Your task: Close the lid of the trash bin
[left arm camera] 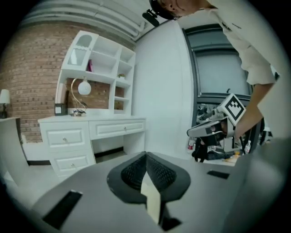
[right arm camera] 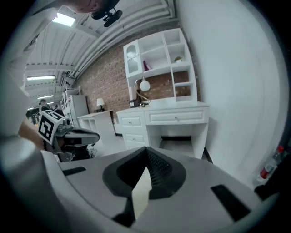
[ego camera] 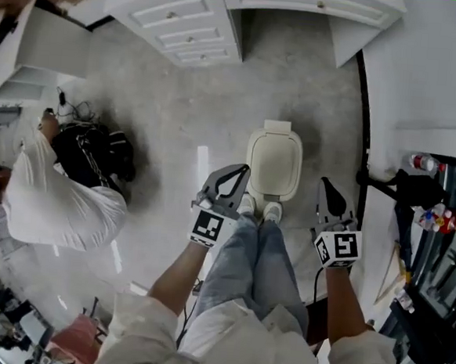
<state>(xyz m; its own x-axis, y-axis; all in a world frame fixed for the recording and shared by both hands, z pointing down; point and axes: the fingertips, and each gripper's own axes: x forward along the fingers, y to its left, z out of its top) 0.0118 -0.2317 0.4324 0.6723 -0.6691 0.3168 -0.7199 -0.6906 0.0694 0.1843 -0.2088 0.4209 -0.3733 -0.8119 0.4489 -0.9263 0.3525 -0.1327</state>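
Observation:
The cream trash bin (ego camera: 274,164) stands on the grey floor just beyond my shoes, and from above its lid lies flat over the body. My left gripper (ego camera: 243,171) is raised at the bin's left side, shut and empty. My right gripper (ego camera: 325,183) hovers to the bin's right, also shut with nothing in it. In the left gripper view the pads (left arm camera: 157,170) meet at the tip, and the right gripper (left arm camera: 213,127) shows across the room. In the right gripper view the jaws are pressed together, and the left gripper (right arm camera: 68,134) appears at the left. Neither gripper view shows the bin.
A white desk with drawers (ego camera: 185,25) stands at the back, with a white shelf unit (left arm camera: 102,68) above it against a brick wall. Another person in white (ego camera: 53,203) crouches at the left beside a black bag (ego camera: 96,155). A rack with bottles (ego camera: 437,217) lines the right side.

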